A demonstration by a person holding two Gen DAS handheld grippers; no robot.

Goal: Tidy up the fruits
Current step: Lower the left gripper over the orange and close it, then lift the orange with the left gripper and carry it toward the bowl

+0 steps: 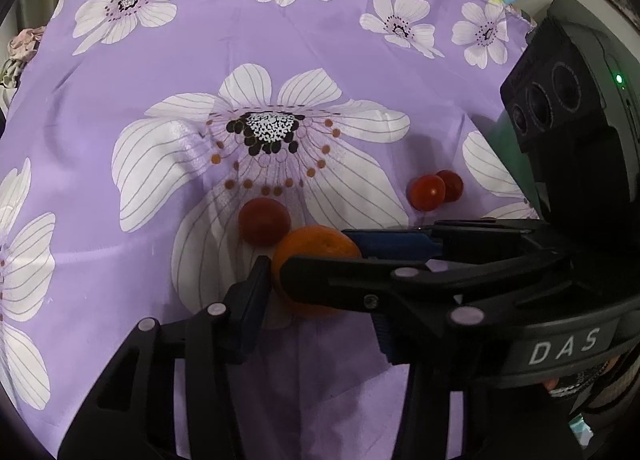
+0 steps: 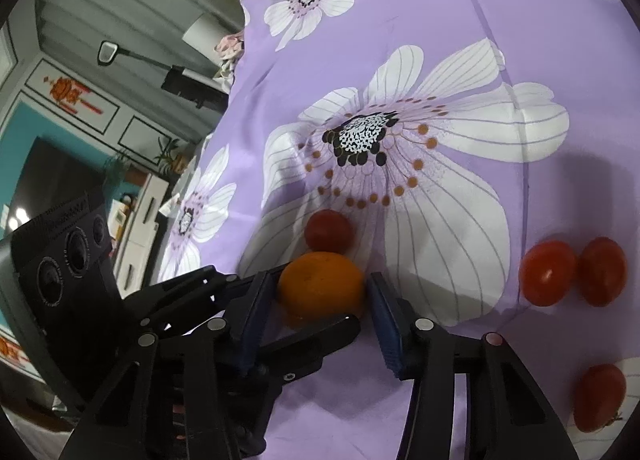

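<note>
Both grippers crowding one orange (image 2: 322,284) on the purple flowered cloth (image 1: 340,43). Right gripper (image 2: 325,292) parted around it, blue pads (image 2: 384,324) flanking each side, contact too close to call. Left gripper (image 1: 312,268) coming in crosswise, orange between its jaws too, grip impossible to confirm. Just beyond the tips, touching the orange, a red tomato (image 2: 329,231). Off to the right of the jaws, paired tomatoes (image 2: 572,272); nearer, a lone tomato (image 2: 599,398).

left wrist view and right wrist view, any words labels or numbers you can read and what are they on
"DAS": white letters on the dark band of the right tool, seen in the left wrist view.
Raised lettering along the top edge of the left tool's camera block: too blurred to read.
Red wall ornament: no legible text.
</note>
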